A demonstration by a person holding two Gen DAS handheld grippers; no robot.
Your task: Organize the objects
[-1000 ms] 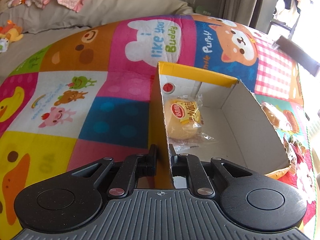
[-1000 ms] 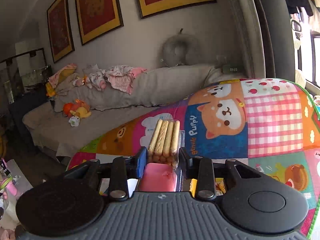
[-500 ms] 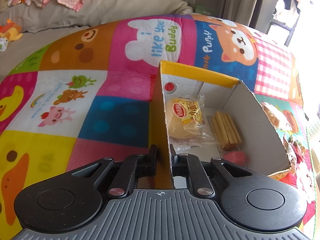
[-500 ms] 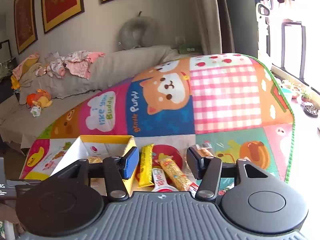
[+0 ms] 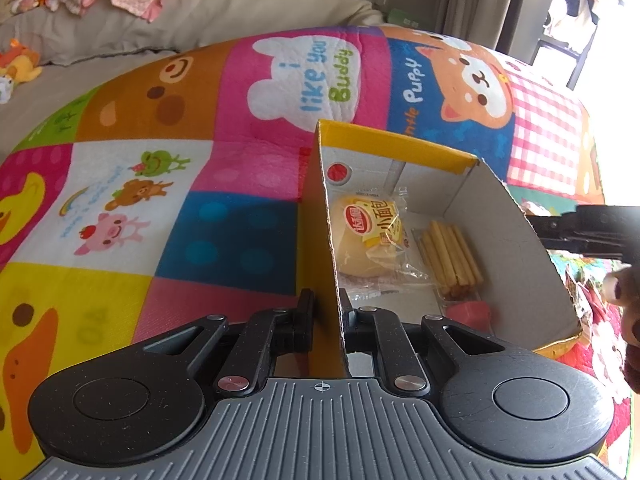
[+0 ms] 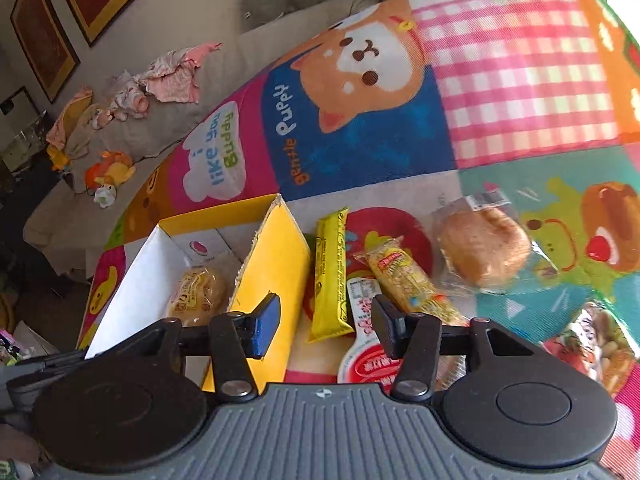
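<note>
An open cardboard box (image 5: pixel 516 248) stands on the colourful play mat. In it lie a wrapped bread (image 5: pixel 364 236), a pack of biscuit sticks (image 5: pixel 448 256) and its pink end (image 5: pixel 468 314). My left gripper (image 5: pixel 326 316) is shut on the box's near left wall. My right gripper (image 6: pixel 324 326) hangs low just right of the box (image 6: pixel 276 264). Its jaws are closing, and the pads touch nothing. Between the fingers show the near end of a yellow bar (image 6: pixel 330 276) and a white-and-red packet (image 6: pixel 364 344).
On the mat right of the box lie a long snack packet (image 6: pixel 404 280), a bun in clear wrap (image 6: pixel 484 248) and a printed snack bag (image 6: pixel 596 344). A grey sofa with clothes and soft toys (image 6: pixel 108 172) lies beyond the mat.
The biscuit stick pack left my right gripper and now lies in the box. My right gripper opened and dropped toward the snacks beside the box. The left gripper kept its hold.
</note>
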